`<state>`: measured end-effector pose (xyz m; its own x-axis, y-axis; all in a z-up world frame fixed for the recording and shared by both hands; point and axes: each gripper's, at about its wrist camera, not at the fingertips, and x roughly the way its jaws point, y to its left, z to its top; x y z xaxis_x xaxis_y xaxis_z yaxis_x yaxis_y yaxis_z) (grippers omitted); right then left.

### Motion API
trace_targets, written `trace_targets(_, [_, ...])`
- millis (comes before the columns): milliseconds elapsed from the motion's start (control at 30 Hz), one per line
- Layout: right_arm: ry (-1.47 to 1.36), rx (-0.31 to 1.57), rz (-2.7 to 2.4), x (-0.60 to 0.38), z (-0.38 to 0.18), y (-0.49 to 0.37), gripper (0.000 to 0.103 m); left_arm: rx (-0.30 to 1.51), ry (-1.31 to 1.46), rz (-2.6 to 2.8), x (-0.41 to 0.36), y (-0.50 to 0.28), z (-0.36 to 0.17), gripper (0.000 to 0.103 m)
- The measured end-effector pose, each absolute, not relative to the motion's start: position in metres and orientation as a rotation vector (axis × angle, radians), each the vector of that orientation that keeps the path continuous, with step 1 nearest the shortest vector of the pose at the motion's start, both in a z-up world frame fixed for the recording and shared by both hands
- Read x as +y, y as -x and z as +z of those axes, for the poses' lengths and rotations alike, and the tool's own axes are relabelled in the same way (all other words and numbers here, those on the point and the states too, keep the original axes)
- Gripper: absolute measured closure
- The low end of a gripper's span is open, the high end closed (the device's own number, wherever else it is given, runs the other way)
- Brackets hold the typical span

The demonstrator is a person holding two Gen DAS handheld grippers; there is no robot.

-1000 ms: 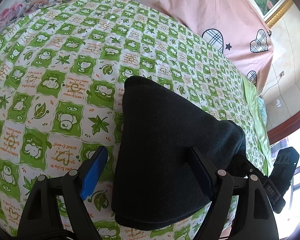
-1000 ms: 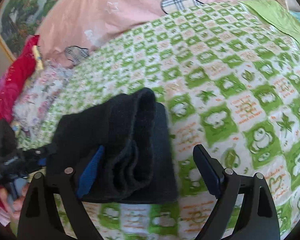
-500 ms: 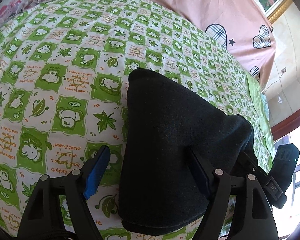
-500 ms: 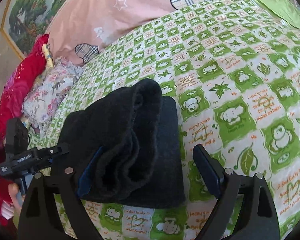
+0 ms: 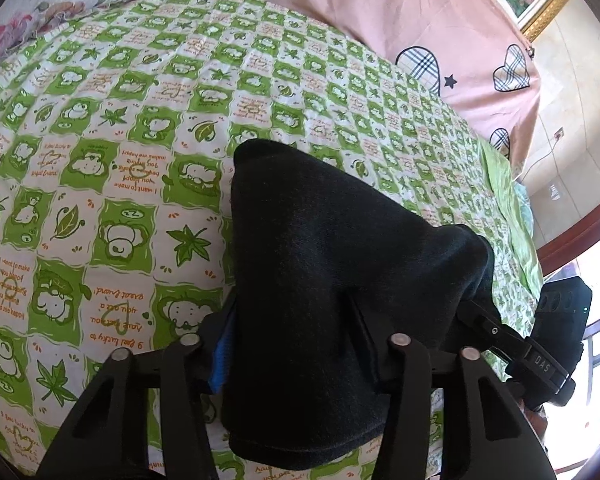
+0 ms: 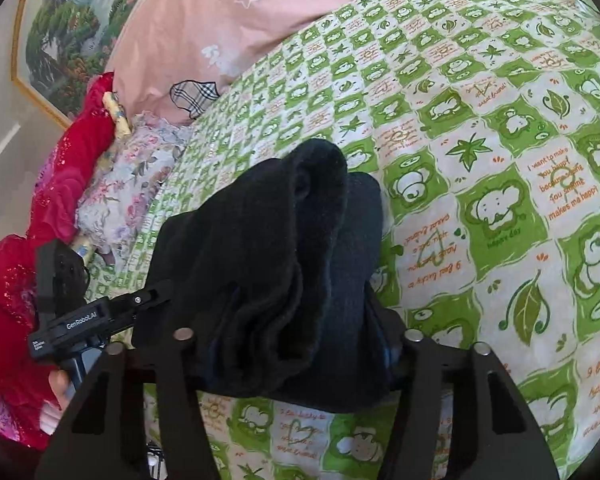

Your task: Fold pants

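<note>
- A green-and-white cartoon-check bedsheet (image 5: 132, 184) covers the bed; the folded black pants (image 5: 324, 280) lie on it at the near edge.
- The left gripper (image 5: 296, 344) and right gripper (image 6: 296, 344) each pinch one end of the bundle, fingers narrowed onto the thick cloth.
- Risk: the loose rolled layers at the right end could slip out of that bite if lifted, and the fold would spill open.
- Farther back lie a pink heart-print quilt (image 5: 412, 20), floral pillow (image 6: 136, 176), red bedding (image 6: 60, 184) and a framed landscape painting (image 6: 68, 28).
</note>
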<state>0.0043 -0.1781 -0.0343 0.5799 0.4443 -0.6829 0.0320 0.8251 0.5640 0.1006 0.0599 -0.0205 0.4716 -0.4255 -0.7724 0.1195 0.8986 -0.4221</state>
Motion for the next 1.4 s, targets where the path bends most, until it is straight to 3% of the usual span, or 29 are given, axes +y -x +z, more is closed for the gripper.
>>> trace_targets(100, [-0.541, 0.914, 0.264, -0.171, -0.024, -0.003, 0.051, 1.001, 0.320, -0.351, 0.060, -0.095, -0.010, 0.066])
trace_targets(233, [-0.504, 0.869, 0.280, -0.163, -0.005, -0.003, 0.054, 0.987, 0.349, -0.359, 0.068, -0.092, -0.001, 0.069])
trace_targets(800, [-0.451, 0.828, 0.412, -0.104, 0.020, -0.031, 0.056, 0.834, 0.321, -0.248, 0.123, -0.068, 0.048, 0.070])
trace_targets(1400, [-0.380, 0.860, 0.508, -0.044, 0.006, -0.120, 0.056, 0.807, 0.322, -0.103, 0.183, -0.119, 0.046, 0.070])
